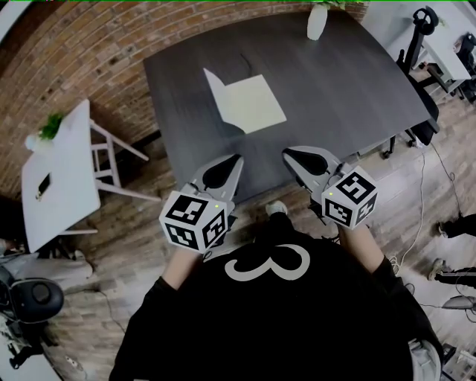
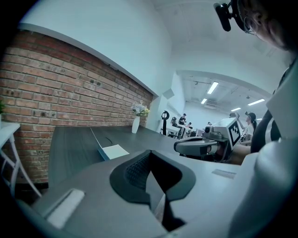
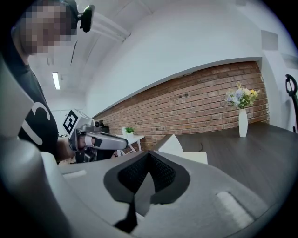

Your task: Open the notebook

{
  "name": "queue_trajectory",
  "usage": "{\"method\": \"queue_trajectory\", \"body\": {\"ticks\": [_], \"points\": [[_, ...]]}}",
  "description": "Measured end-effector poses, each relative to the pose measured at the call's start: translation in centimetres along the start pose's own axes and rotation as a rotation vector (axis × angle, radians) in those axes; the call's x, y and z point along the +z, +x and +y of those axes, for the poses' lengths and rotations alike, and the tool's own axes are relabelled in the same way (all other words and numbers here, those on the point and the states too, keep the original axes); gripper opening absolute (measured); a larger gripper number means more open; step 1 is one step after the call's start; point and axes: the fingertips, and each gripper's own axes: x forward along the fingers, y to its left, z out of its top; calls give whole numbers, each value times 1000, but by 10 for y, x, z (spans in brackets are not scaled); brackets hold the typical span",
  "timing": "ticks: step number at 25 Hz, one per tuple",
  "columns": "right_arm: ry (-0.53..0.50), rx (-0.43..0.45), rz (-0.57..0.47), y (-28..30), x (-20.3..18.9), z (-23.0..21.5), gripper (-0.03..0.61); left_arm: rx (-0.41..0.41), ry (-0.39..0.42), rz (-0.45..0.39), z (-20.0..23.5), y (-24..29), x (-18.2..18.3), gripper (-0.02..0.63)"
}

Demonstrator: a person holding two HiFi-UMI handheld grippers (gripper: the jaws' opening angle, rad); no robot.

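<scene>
A pale notebook [image 1: 253, 106] lies near the middle of the dark table [image 1: 342, 89], its cover [image 1: 214, 83] standing up at the left side. My left gripper [image 1: 237, 158] and right gripper [image 1: 287, 154] hover side by side over the table's near edge, short of the notebook and apart from it. Both point toward it, jaws shut with nothing between them. In the left gripper view the notebook [image 2: 113, 151] lies ahead of my left gripper [image 2: 150, 155], and the right gripper [image 2: 200, 146] shows to the right. In the right gripper view my right gripper [image 3: 149, 157] faces the notebook [image 3: 184, 151].
A white vase [image 1: 317, 21] with flowers stands at the table's far edge. A small white side table [image 1: 59, 178] with a plant sits at the left by the brick wall [image 1: 89, 52]. Office chairs [image 1: 420, 33] and desks stand to the right.
</scene>
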Motion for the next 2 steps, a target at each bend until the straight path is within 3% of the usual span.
{"method": "queue_trajectory", "body": {"ticks": [2], "points": [[1, -5, -2, -2, 0, -1, 0, -5, 3, 2, -3, 1, 0, 14]]}}
